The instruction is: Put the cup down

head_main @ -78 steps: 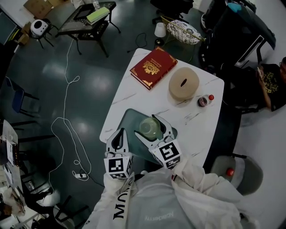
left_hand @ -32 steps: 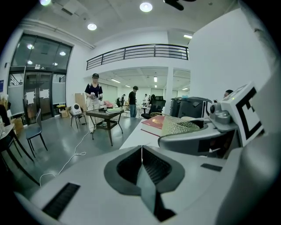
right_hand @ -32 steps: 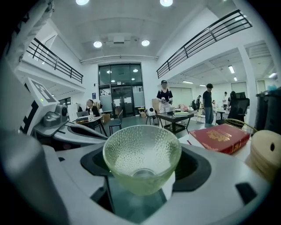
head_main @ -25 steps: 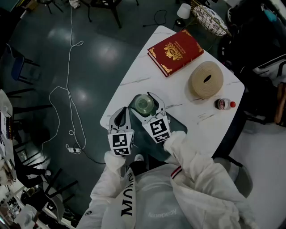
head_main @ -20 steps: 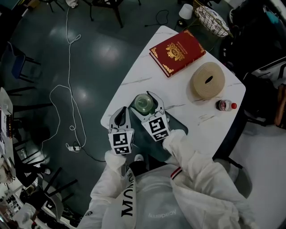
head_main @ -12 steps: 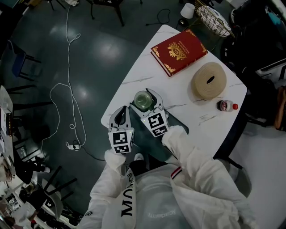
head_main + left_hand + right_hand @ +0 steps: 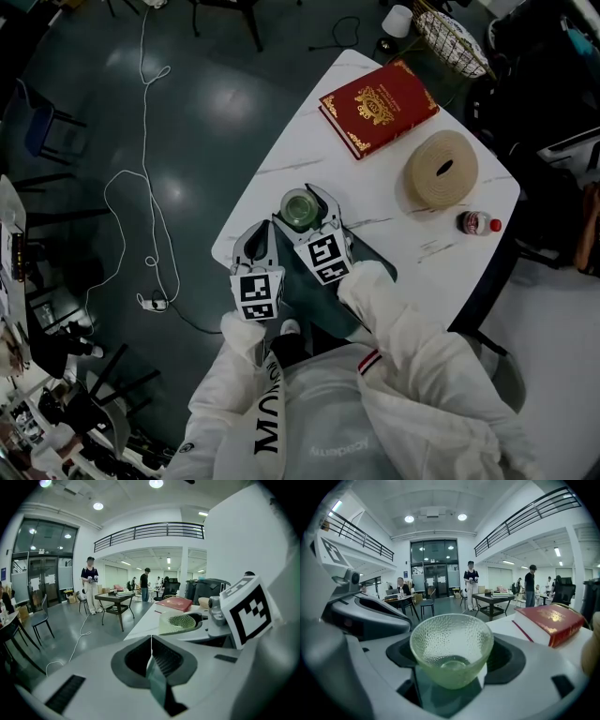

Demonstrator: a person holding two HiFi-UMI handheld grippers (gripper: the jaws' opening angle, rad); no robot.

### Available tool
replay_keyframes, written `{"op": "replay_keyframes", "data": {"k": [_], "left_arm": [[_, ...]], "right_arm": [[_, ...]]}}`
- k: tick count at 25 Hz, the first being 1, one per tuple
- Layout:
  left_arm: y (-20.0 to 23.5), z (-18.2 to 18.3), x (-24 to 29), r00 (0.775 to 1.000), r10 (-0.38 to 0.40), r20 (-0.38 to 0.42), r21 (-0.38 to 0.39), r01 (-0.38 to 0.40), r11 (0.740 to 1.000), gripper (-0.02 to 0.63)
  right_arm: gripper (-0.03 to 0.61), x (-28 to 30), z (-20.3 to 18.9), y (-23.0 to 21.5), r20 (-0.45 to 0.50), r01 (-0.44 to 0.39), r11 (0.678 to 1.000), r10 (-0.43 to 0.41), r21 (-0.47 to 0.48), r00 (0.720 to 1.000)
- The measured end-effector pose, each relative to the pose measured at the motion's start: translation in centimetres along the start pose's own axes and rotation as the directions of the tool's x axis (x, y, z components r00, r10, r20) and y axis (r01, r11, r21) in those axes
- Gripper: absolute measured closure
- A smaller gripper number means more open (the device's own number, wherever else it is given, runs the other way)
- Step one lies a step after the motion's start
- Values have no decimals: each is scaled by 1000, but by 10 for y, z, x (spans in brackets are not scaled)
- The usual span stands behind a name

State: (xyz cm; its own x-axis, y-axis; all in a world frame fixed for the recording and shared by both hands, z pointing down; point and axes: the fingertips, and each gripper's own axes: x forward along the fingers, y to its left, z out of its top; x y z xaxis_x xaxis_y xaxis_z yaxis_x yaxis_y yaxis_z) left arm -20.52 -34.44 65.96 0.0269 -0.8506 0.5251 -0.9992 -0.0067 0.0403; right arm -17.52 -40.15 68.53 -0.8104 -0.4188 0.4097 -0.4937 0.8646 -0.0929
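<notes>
A pale green textured glass cup (image 7: 300, 208) stands upright between the jaws of my right gripper (image 7: 301, 203), which is shut on it. In the right gripper view the cup (image 7: 451, 644) fills the gap, its base at or just over a dark teal mat (image 7: 440, 700). The mat (image 7: 292, 281) lies at the near left of the white marble table (image 7: 319, 150). My left gripper (image 7: 257, 232) sits beside the cup at the mat's left edge. In its own view the left gripper (image 7: 151, 641) is shut, with a thin teal strip of the mat pinched between the jaws.
A red book (image 7: 379, 94) lies at the table's far end. A round tan box with a slot (image 7: 441, 169) and a small red-capped bottle on its side (image 7: 473, 223) are to the right. A wire basket (image 7: 452, 42) and a white cable (image 7: 141, 187) are on the floor.
Since the earliest frame my right gripper has carried the cup from the mat's middle to its far left end. Over the last second both grippers barely moved.
</notes>
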Motion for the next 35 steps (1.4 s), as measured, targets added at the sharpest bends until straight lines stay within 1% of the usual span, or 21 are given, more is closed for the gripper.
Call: {"op": "replay_keyframes", "data": {"k": [4,8,18,25,31,35], "left_arm": [[-3,1,0,1000,-1,6,6,1,1000,600],[-1,2,-3,1000,2,14,19,-2,1000,600],[1,-1,-10,1000,1,9,1,-1,1000,600],[-1,-1,-16,1000,-9,16,-7,9,1000,600],[2,-9,-25,1000,-7,9,-13,7,1000,600],[1,-10,-31,1000,-14,14,-12,14,1000,600]], "right_arm": [[183,1,-6,1,-3,1,1000,-1,-18,1000],[182,3,-1,2,14,11,1000,-11,-18,1000],[181,3,1,2,15,23,1000,-23,-5,1000],[181,3,-14,1,-36,34,999,-33,24,999],[179,5,-17,2,-59,43,998,-40,55,997],[179,2,-18,1,-74,62,997,-58,49,996]]}}
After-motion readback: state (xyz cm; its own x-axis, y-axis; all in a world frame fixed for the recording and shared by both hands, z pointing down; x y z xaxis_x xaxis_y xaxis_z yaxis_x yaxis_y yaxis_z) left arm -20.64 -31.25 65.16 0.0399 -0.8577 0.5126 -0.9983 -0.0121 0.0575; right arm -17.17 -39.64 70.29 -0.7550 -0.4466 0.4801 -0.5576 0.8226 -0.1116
